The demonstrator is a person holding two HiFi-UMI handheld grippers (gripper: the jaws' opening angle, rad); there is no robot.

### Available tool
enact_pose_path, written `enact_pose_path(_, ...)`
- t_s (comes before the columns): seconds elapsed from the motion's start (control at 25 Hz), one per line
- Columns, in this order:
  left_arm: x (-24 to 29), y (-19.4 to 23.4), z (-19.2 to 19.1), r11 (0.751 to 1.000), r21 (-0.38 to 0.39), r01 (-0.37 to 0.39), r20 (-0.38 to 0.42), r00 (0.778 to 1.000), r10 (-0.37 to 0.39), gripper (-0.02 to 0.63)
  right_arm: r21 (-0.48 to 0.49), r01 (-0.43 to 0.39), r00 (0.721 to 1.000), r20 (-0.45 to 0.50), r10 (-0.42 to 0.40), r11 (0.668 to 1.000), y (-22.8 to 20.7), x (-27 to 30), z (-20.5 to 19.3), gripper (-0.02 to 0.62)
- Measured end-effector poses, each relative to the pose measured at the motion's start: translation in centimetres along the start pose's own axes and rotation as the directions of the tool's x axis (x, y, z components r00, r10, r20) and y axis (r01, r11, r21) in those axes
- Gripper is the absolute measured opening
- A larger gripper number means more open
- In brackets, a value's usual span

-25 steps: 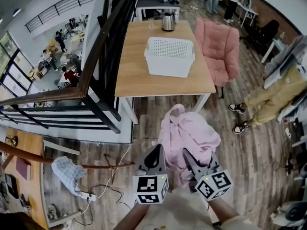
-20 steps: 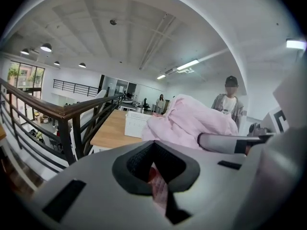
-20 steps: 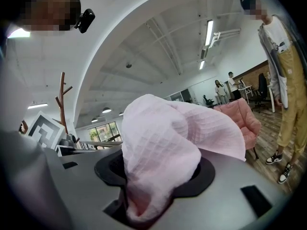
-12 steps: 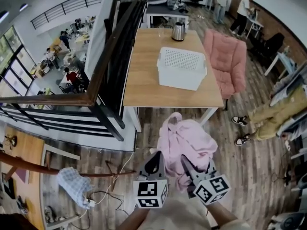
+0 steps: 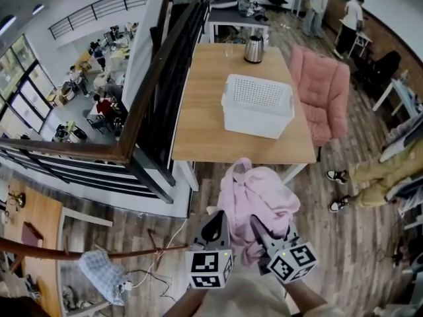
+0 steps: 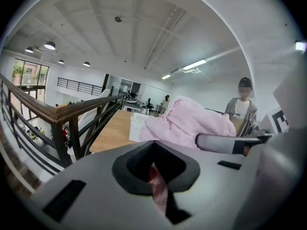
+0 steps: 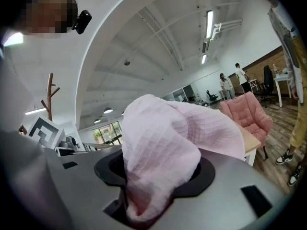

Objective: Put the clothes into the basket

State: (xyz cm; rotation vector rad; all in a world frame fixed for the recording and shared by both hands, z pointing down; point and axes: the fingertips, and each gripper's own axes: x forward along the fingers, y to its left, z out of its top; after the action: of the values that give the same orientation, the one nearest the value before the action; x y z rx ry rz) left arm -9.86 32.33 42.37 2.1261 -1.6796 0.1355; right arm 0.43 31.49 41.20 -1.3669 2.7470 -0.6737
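Observation:
A crumpled pink garment hangs in the air in front of me, short of the wooden table. Both grippers hold it from below. In the head view my left gripper is at its lower left edge and my right gripper sits under its middle. A thin strip of the pink garment is pinched in the left jaws. A thick fold of the garment fills the right jaws. The white perforated basket stands empty on the table; the same basket shows small past the cloth in the left gripper view.
A metal kettle and a glass stand at the table's far end. A pink padded chair is right of the table, a dark railing left. A person's legs are at right. A wooden coat rack carries checkered cloth.
The table and basket have slid lower and nearer in the head view. Both grippers stay shut on the pink garment in the same pose.

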Motion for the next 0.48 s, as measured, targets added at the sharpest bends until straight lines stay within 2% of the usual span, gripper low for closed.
enact_pose_path(0.28,5.9,0.2,1.2,1.000,-0.015,-0.009,-0.026,1.000,0.009,0.000,0.017,-0.006,1.000,-0.026,0.007,1.000,-4.3,4.3,1.8,0.236)
enact_pose_path(0.48,10.6,-0.2,2.9,1.000,0.011,-0.011,-0.047,0.999,0.011,0.000,0.008,-0.022,1.000,-0.022,0.023,1.000,-7.1,7.1,4.4,0.236)
